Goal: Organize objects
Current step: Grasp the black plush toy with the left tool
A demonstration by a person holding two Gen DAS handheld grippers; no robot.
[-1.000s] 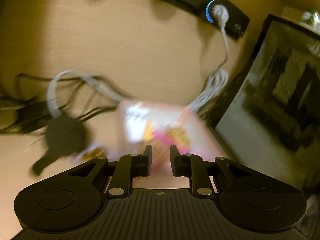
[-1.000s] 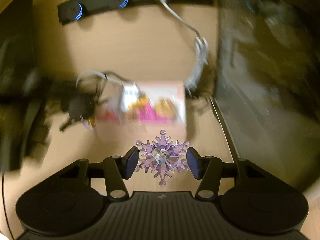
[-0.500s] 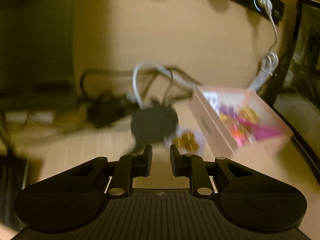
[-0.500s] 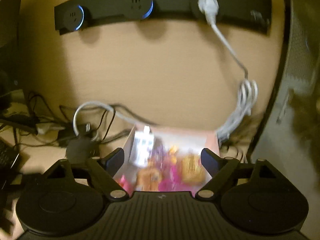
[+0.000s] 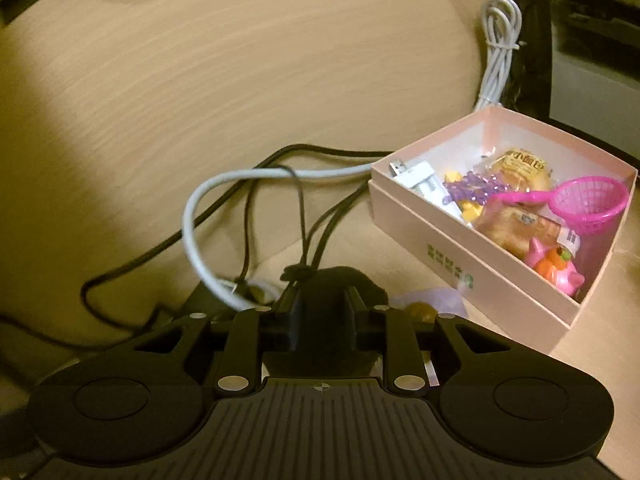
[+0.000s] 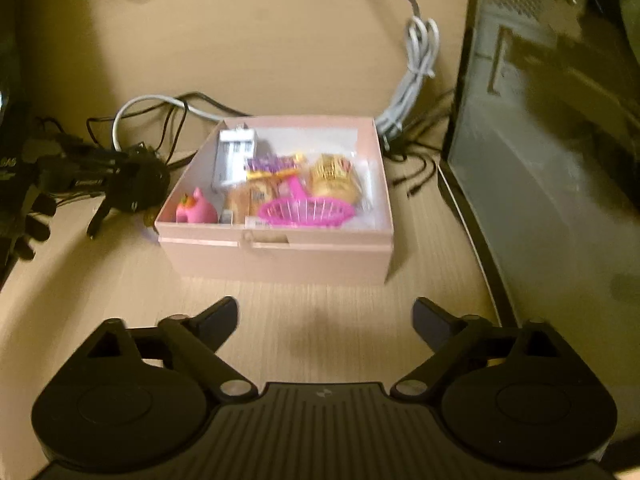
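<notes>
1. Right gripper [image 6: 324,316] is spread wide, empty; its jaws have just been opening.
2. Left gripper [image 5: 320,316] is narrowly parted, just widened, nothing clamped, over a black puck [image 5: 340,280].
3. Box [image 6: 280,248] sits by the worktop's back edge; its cables [image 5: 248,216] could snag, I reckon.

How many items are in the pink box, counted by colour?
Pink box contents:
Pink: 2, the net scoop and pig toy
Purple: 1, the snowflake ornament
White: 1, the USB charger
Golden-brown: 2, wrapped buns
Total: 6; anything underneath is hidden.
</notes>
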